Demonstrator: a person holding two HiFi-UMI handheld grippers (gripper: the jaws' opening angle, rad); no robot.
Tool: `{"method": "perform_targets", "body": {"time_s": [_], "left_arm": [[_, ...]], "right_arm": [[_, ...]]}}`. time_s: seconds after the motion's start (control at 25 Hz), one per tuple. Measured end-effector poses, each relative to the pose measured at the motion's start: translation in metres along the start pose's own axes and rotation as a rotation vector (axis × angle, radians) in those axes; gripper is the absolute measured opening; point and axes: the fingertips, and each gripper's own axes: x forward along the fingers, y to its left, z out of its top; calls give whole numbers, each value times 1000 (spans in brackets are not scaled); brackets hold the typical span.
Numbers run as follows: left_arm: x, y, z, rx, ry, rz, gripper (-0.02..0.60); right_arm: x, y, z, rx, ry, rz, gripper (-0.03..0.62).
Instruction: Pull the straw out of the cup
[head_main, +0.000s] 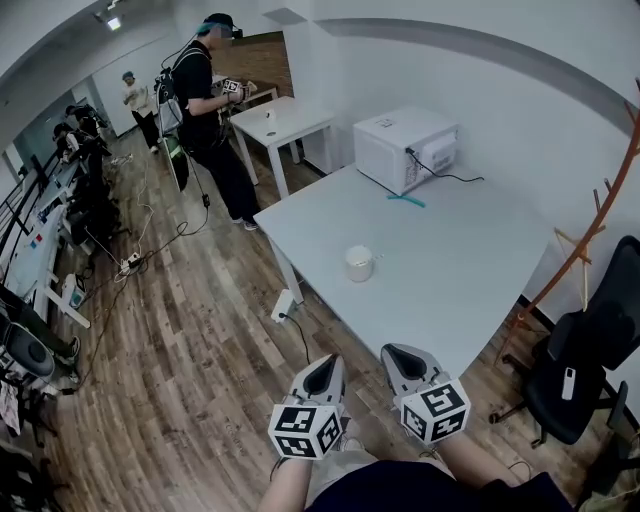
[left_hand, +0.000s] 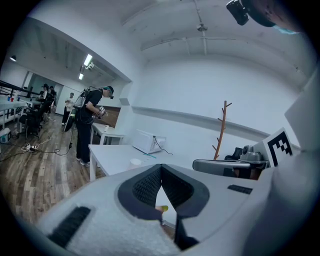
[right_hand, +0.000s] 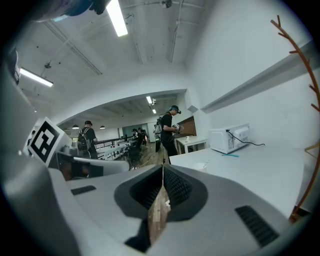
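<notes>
A small white cup (head_main: 359, 263) stands near the front left part of the white table (head_main: 470, 270). It also shows small in the left gripper view (left_hand: 135, 161) and in the right gripper view (right_hand: 202, 165); the straw is too small to make out. My left gripper (head_main: 328, 364) and right gripper (head_main: 396, 354) are side by side over the wooden floor, short of the table's near corner and well apart from the cup. Both point toward the table. The left gripper (left_hand: 161, 169) and the right gripper (right_hand: 163, 168) are shut, with nothing between the pads.
A white microwave (head_main: 405, 148) sits at the table's far end, a teal object (head_main: 406, 199) lying before it. A person (head_main: 212, 110) stands at a second white table (head_main: 282, 118). A black chair (head_main: 585, 365) and a wooden coat rack (head_main: 610, 200) stand right; cables (head_main: 140, 260) cross the floor.
</notes>
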Motion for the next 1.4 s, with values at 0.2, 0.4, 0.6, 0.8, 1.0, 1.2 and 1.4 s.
{"method": "perform_targets", "body": {"time_s": [0.2,0.4,0.6,0.8,1.0,1.2,1.4], "left_arm": [[18,33,11,1,-4,-2,18],[30,58,18,14,10,-3,18],[40,73,23,9,13,4,18],[56,88,23,1,22,18,18],[79,101,30,1,17,16,18],[104,113,33,-8,29,5,18],[130,125,26,-16,56,-9,18]], "right_arm": [[39,-2,10,-13,-8,-5,31],[69,-8,14,-6,-9,-19,31],[88,-23,16,21,-10,-34,31],[107,-44,13,37,0,-59,31],[129,-68,13,35,5,-84,32],[149,-94,9,47,20,-117,32],[167,-116,-1,55,45,-141,34]]}}
